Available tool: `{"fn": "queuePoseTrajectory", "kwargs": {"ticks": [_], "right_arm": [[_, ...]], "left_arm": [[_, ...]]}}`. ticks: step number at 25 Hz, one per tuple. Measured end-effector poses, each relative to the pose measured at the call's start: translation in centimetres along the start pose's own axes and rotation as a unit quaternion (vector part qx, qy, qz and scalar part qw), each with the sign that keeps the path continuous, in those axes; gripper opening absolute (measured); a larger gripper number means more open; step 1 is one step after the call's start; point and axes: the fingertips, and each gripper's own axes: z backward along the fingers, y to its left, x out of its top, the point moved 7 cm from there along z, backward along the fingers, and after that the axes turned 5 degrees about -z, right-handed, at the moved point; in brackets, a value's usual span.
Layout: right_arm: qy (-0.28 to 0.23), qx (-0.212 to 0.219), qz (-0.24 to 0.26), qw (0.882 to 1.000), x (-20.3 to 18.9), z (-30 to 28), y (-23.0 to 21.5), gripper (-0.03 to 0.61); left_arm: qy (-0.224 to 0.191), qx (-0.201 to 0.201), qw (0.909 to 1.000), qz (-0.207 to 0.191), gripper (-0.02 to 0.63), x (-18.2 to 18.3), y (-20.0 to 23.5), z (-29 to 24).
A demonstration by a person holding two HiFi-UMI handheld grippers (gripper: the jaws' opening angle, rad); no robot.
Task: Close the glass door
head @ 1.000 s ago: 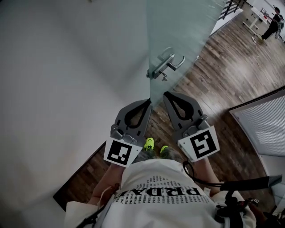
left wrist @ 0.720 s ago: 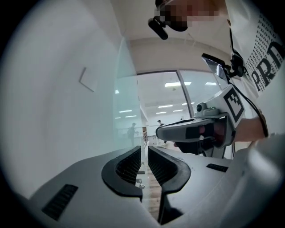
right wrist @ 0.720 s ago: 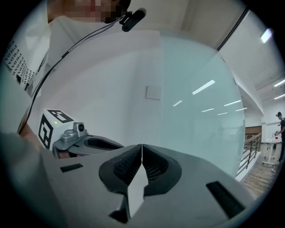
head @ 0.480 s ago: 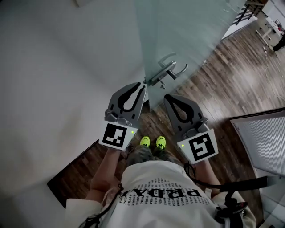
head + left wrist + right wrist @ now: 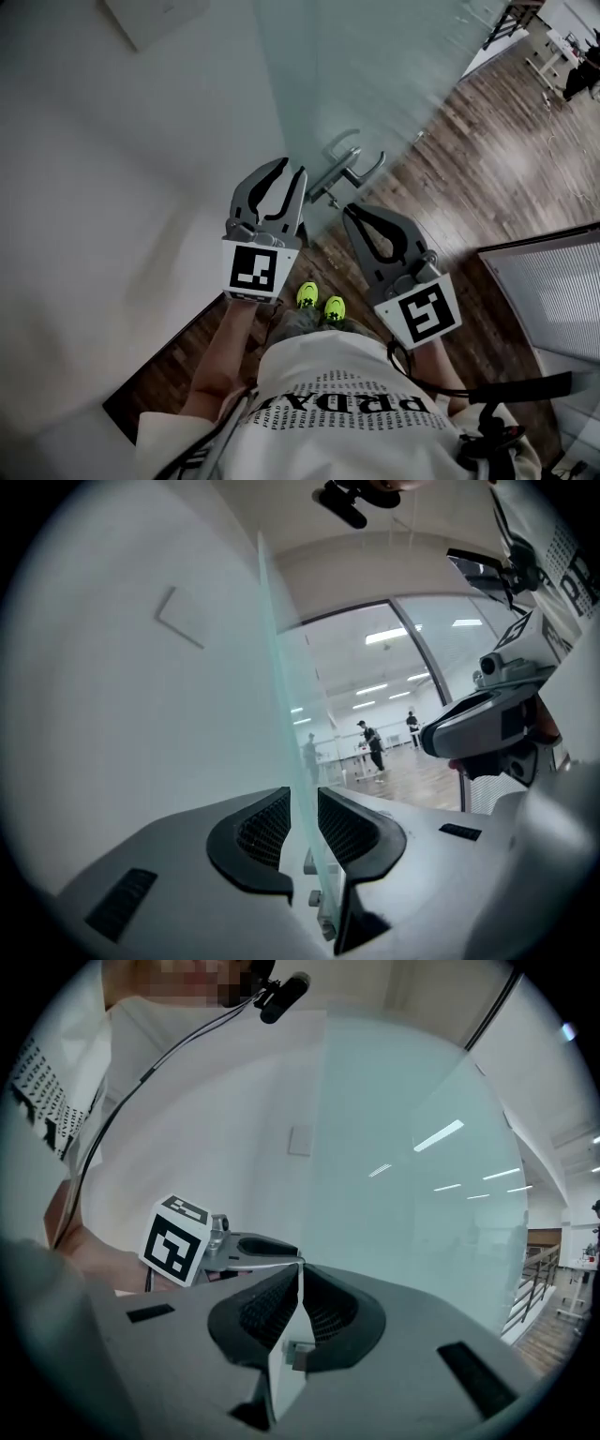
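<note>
Your L gripper [image 5: 302, 794] just spread astride the frosted glass door [image 5: 375, 75] edge (no pinch); R gripper [image 5: 299, 1265] tips pressed together. Swing slow, latch gap's prob. small.

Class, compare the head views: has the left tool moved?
Yes. Against the floor strip below the wall, the left tool has moved forward, up the picture. Its jaws have just been opening, with the edge of the glass door between them.
</note>
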Motion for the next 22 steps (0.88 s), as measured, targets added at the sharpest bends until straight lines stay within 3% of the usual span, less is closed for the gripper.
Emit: {"fn": "queuePoseTrajectory", "kwargs": {"ticks": [8, 12, 18, 22], "right_arm": [[-0.011, -0.039, -0.005, 0.999, 0.5, -0.6, -0.5, -0.003], [-0.010, -0.052, -0.014, 0.999, 0.4, -0.6, -0.7, -0.003], [-0.003, -0.079, -0.025, 0.997, -0.2, -0.4, -0.8, -0.003], [0.000, -0.097, -0.030, 0.995, -0.9, -0.8, -1.1, -0.003]], "left_arm": [[-0.016, -0.020, 0.9979, -0.059, 0.081, -0.1, 0.1, -0.6], [-0.019, -0.046, 0.9985, -0.025, 0.071, 0.0, 0.4, -0.7], [-0.011, -0.062, 0.9980, -0.004, 0.064, -0.1, 0.7, -0.6], [-0.006, -0.087, 0.9961, -0.013, 0.061, -0.6, 0.7, -1.0]]}}
